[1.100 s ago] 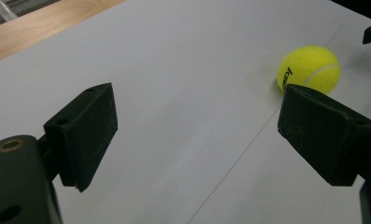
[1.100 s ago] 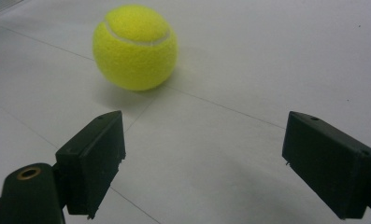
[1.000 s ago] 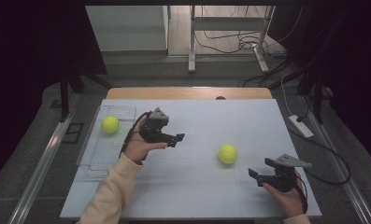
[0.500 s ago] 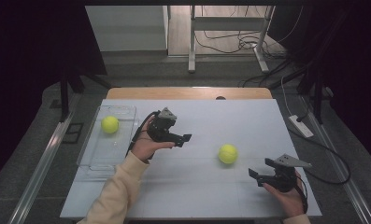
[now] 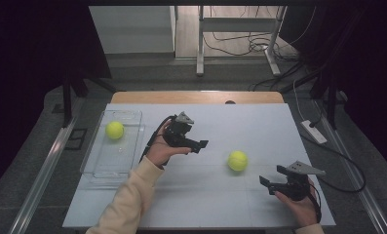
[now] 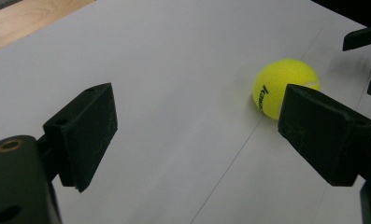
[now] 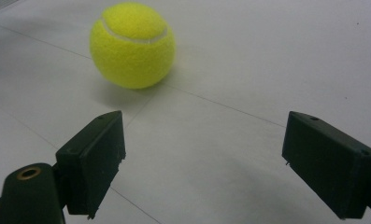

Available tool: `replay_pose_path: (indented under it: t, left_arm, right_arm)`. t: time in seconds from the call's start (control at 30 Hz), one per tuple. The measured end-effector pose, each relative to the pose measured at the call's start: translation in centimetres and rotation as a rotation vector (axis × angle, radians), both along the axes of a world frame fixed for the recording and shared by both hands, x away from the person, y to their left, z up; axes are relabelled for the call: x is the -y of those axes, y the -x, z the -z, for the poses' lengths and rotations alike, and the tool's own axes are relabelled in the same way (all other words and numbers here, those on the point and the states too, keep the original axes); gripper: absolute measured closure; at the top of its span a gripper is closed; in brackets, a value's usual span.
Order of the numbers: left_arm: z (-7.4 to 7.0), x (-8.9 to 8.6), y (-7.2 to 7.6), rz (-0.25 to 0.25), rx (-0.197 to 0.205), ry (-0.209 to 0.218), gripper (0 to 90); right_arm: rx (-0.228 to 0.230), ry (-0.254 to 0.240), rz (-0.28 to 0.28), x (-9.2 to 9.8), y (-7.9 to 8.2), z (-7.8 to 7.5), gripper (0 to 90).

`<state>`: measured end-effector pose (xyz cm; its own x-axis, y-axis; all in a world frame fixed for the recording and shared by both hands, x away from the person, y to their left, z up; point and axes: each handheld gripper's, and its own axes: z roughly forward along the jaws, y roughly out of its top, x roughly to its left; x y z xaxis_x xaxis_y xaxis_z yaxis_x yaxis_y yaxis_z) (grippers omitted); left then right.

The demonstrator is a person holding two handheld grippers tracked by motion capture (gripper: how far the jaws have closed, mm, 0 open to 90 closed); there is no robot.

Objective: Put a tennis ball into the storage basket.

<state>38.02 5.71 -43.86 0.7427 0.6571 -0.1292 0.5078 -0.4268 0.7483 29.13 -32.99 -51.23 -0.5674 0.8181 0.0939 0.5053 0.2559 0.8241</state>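
A yellow tennis ball lies on the white table top, right of centre. My left gripper hovers a short way to its left, jaws open and empty, pointing toward it. In the left gripper view the ball sits ahead, partly behind the right jaw. My right gripper rests near the front right, open and empty, with the ball ahead of its left jaw. A second tennis ball lies in the clear tray at the left.
The wooden table edge runs along the back. A white power strip and cables lie on the floor at the right. Metal rails flank the table on both sides.
My left gripper has moved to the right, away from the tray and toward the ball on the table. The right gripper and both balls have stayed put.
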Motion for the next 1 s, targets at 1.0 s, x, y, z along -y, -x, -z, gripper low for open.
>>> replay_pose_path:
  t: [1.0]
  left_arm:
    - [2.0, 3.7, -1.2, 0.059, -0.069, -0.046, 11.4]
  right_arm:
    - [0.0, -0.002, 0.003, 0.1, 0.0, 0.0, 13.4]
